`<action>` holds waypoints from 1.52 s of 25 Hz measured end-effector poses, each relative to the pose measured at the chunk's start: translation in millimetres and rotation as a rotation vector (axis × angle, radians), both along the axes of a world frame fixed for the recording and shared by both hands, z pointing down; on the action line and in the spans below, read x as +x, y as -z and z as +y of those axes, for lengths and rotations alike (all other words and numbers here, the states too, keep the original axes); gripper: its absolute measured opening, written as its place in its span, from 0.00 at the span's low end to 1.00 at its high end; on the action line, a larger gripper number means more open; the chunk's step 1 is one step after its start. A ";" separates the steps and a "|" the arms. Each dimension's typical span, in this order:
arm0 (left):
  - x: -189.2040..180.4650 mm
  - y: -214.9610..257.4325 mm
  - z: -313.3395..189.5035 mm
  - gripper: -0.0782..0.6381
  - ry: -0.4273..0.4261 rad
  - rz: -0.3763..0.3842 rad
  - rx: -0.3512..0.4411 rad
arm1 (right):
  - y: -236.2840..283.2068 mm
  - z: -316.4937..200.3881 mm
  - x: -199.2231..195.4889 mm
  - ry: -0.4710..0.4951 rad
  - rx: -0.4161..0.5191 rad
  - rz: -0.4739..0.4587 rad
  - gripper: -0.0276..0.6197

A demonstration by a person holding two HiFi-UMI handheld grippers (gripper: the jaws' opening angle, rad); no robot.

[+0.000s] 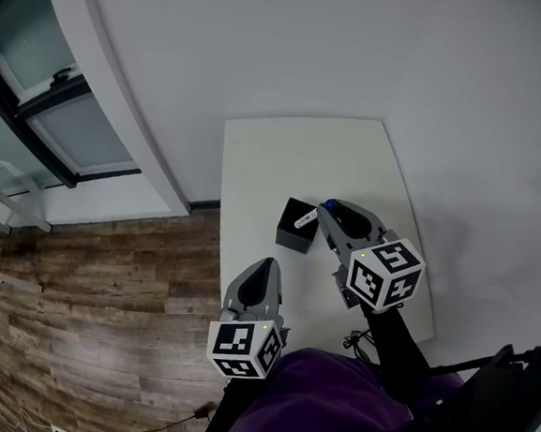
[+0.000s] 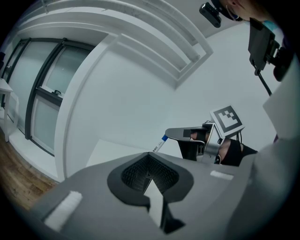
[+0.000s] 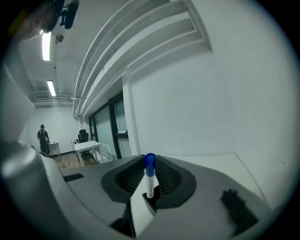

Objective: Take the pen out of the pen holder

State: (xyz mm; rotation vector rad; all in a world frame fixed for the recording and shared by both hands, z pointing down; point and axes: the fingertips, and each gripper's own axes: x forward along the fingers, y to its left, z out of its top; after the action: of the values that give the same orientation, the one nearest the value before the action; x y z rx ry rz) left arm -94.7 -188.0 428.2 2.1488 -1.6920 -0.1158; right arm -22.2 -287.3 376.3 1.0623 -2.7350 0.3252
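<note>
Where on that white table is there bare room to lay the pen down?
The white rectangular table is bare across its far half, beyond the black square pen holder, and in the strip left of the holder. Crowded: around the holder, where the right gripper grips the white blue-capped pen, and the near edge by the left gripper.

white pen (image 3: pixel 149 178), blue cap, held tilted, seemingly just over black open-topped pen holder (image 1: pixel 291 233)

White table (image 1: pixel 295 156) — a black pen holder (image 1: pixel 290 237) stands on it.
</note>
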 end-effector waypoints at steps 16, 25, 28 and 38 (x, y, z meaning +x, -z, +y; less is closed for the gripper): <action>3.8 -1.3 0.0 0.12 -0.012 -0.002 -0.003 | 6.6 11.7 9.0 0.009 -0.029 -0.062 0.17; 4.5 -1.8 -0.6 0.12 -0.017 -0.002 -0.006 | 5.7 11.7 5.2 0.021 -0.031 -0.062 0.17; 4.8 -1.8 -0.1 0.12 -0.017 -0.002 -0.004 | 5.0 12.4 4.9 0.022 -0.033 -0.061 0.17; 4.5 -1.3 -0.8 0.12 -0.016 -0.004 -0.006 | 4.8 11.9 4.1 0.024 -0.036 -0.060 0.17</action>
State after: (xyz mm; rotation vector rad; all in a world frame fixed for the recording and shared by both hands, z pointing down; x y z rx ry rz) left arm -90.2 -188.8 429.5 2.1591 -1.6747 -0.1024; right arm -18.0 -275.5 371.5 1.0256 -2.7812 0.4066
